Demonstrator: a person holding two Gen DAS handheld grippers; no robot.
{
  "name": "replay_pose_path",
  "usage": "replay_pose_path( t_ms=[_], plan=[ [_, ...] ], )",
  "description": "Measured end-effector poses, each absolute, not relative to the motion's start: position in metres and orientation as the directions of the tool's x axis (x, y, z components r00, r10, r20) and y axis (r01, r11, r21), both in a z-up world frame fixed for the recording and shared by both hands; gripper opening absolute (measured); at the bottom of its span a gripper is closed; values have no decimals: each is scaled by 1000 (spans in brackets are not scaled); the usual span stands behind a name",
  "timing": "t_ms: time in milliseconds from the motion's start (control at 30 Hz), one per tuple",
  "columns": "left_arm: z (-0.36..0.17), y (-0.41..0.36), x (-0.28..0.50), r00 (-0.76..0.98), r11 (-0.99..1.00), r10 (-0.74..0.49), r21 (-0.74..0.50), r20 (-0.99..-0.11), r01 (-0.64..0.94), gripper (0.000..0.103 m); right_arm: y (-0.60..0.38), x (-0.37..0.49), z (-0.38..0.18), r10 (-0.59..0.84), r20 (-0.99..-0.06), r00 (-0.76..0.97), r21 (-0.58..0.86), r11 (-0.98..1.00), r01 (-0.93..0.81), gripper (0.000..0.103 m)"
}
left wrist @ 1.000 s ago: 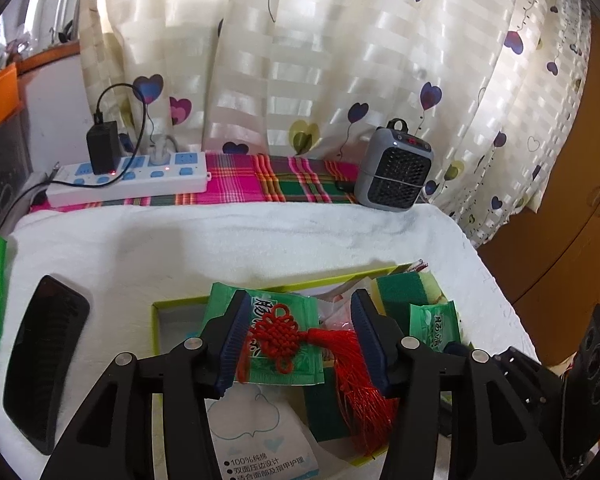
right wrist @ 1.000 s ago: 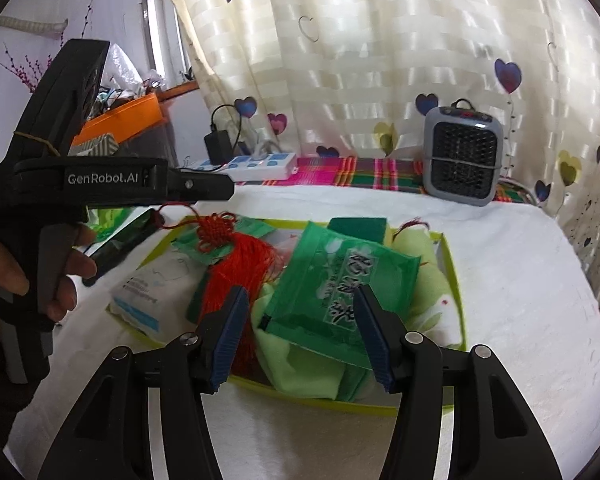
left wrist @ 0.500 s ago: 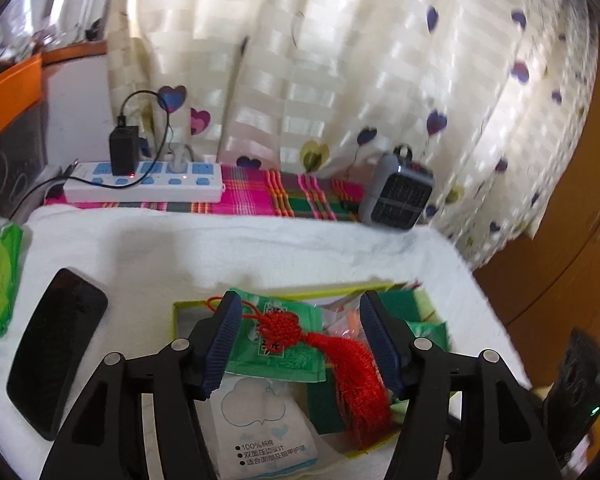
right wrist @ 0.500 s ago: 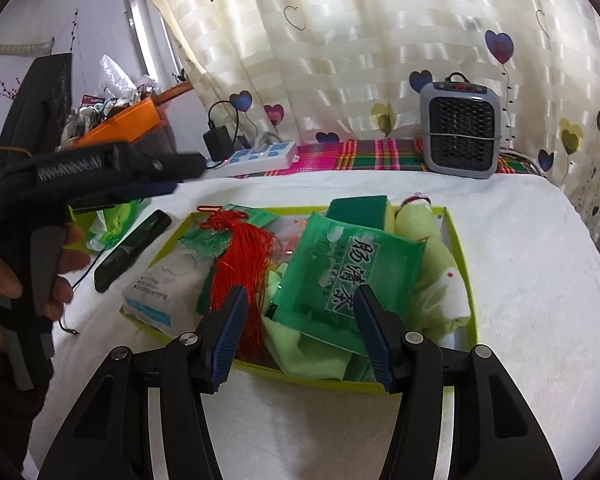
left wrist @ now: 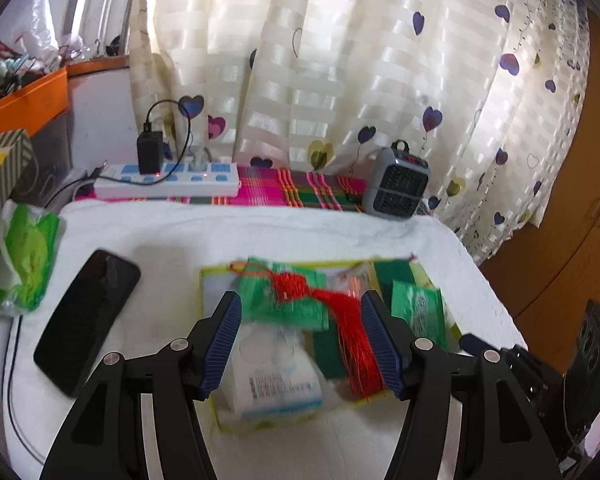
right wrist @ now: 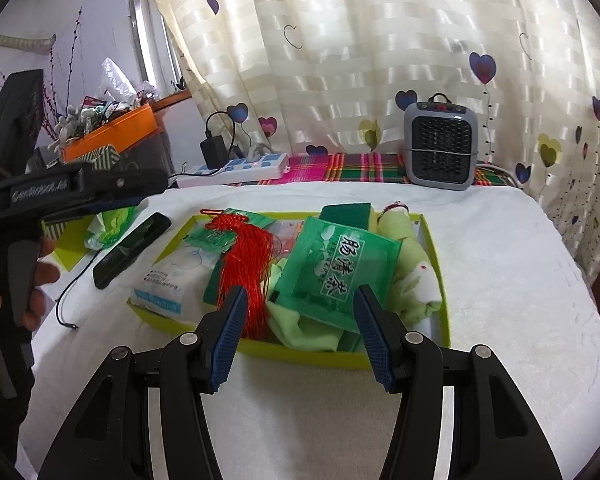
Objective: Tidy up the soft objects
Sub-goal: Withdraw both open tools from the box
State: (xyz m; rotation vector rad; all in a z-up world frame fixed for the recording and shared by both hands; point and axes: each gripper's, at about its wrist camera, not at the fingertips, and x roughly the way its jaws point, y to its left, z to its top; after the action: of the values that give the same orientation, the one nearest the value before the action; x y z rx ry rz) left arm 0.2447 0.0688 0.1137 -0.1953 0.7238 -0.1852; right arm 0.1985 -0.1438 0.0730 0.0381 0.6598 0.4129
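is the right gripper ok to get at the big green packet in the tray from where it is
Probably yes. The right gripper is open and empty, hanging in front of the tray's near wall, and the big green packet lies on top of the pile with nothing over it. The red tassel lies beside it, clear of it.

A: What sits at the back?
B: A white power strip [left wrist: 168, 184] with a black adapter [left wrist: 149, 153], and a grey mini heater [right wrist: 441, 145] before a heart-print curtain [right wrist: 340, 48].
A: Nearer?
B: A black phone [left wrist: 86, 320] on white towelling [right wrist: 512, 280].
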Motion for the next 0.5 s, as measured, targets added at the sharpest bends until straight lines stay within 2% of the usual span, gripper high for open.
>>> replay_pose_path(
  t_ms=[200, 500],
  plan=[
    [102, 62, 212, 738, 979, -179, -190, -651, 70, 62, -149, 178, 71, 365, -594, 717, 160, 927, -339, 56],
    [63, 46, 176, 681, 982, -168, -182, -713, 52, 62, -152, 160, 55, 342, -641, 687, 165, 935, -313, 56]
  ],
)
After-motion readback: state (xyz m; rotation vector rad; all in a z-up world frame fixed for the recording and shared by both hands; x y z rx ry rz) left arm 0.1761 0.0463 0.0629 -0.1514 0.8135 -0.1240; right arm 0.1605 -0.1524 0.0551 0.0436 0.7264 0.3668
